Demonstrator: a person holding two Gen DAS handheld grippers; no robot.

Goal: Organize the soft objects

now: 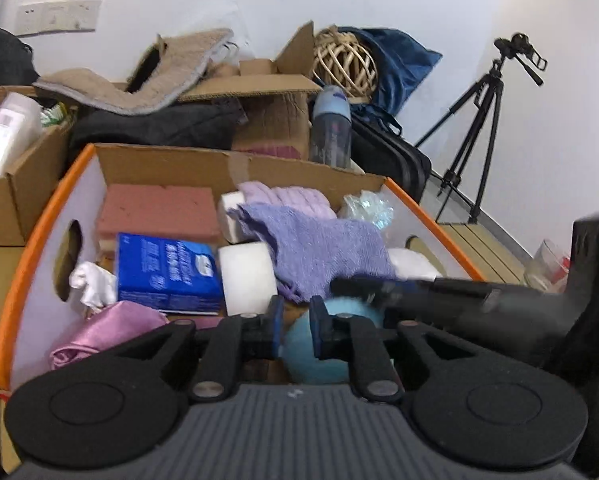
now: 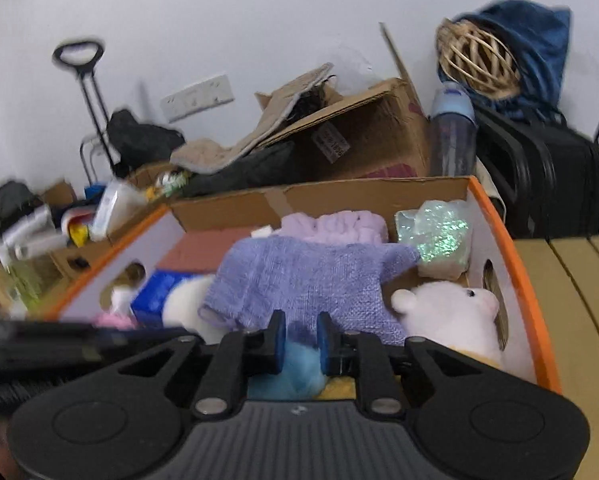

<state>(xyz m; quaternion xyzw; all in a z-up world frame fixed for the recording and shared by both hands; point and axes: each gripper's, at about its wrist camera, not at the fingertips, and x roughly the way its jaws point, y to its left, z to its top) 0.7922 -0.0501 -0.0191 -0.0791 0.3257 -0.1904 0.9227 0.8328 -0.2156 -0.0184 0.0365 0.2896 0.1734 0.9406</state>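
1. In the left wrist view, the orange-edged box (image 1: 27, 264) fills the middle of the frame. Its left wall runs from lower left up to centre left.
2. In the box's lower left corner lies a pink satin cloth (image 1: 99, 332), with a white rag (image 1: 91, 284) just above it.
3. To the right of these is a blue packet (image 1: 167, 272), with a reddish block (image 1: 159, 210) behind it.
4. A white roll (image 1: 247, 276) stands just right of the packet, and the purple knit cloth (image 1: 319, 248) is draped partly over it at frame centre.
5. At bottom centre the left gripper (image 1: 296, 322) has its tongs narrow, with a small gap and nothing pinched. A blue ball (image 1: 315, 360) lies beneath them.
6. A glittery bag (image 1: 367, 204) sits in the box's far right corner.
7. In the right wrist view, the right gripper (image 2: 301, 338) is at bottom centre. Its tongs are narrow and close on nothing, just over the near edge of the knit cloth and the blue fluff.
8. A white plush toy (image 2: 451, 316) lies at right of centre against the box's right wall, below the glittery bag.
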